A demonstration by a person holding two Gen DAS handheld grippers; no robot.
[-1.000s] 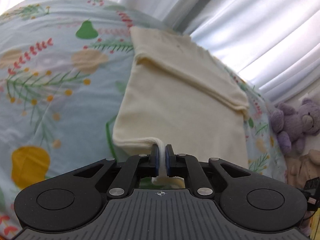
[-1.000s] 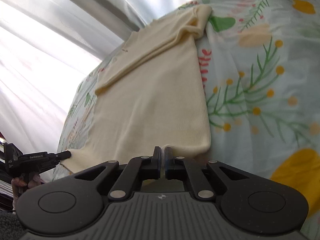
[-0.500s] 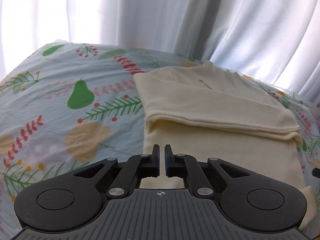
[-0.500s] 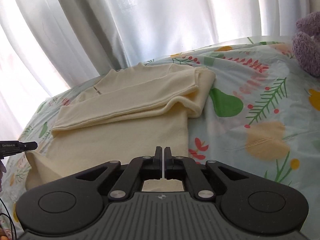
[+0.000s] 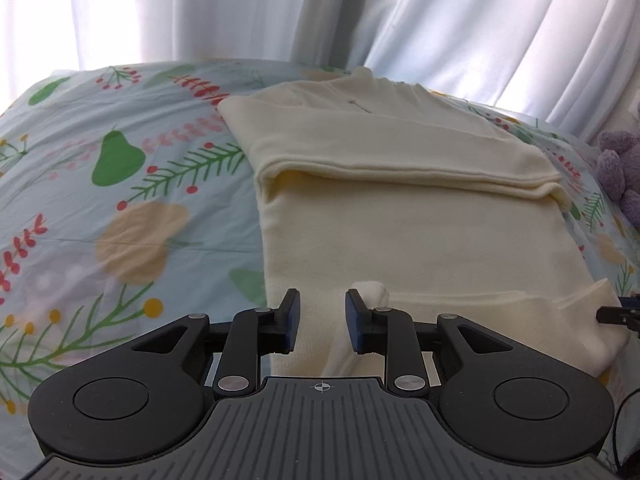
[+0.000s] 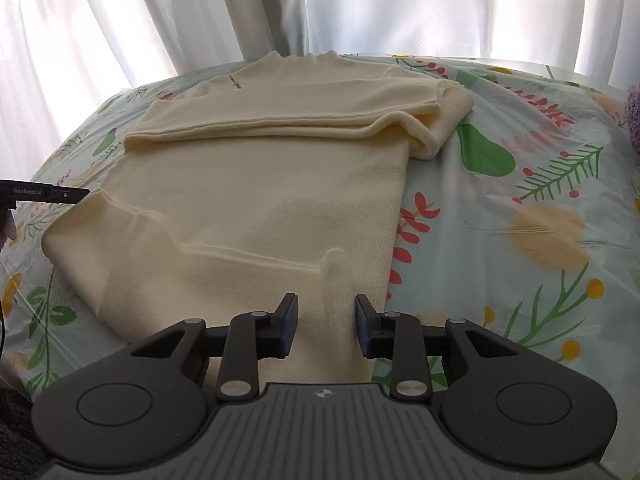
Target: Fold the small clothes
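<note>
A cream knit top [image 5: 400, 232] lies on the floral bedsheet [image 5: 120, 208], sleeves folded across the chest and the bottom hem turned up over the body. It also shows in the right wrist view [image 6: 256, 208]. My left gripper [image 5: 322, 318] is open over the near left part of the folded hem, with a small pinched ridge of cloth [image 5: 374, 292] by its right finger. My right gripper [image 6: 326, 326] is open over the near right part, with a raised ridge of cloth [image 6: 336, 276] between its fingers.
White curtains [image 6: 360, 8] hang behind the bed. A purple plush toy [image 5: 620, 168] sits at the right edge of the bed. The other gripper's tip [image 6: 44, 195] shows at the left in the right wrist view. The floral sheet [image 6: 520, 200] spreads to both sides.
Both grippers carried the bottom hem up over the body, then opened and let the cloth go. The hem now lies folded on the top.
</note>
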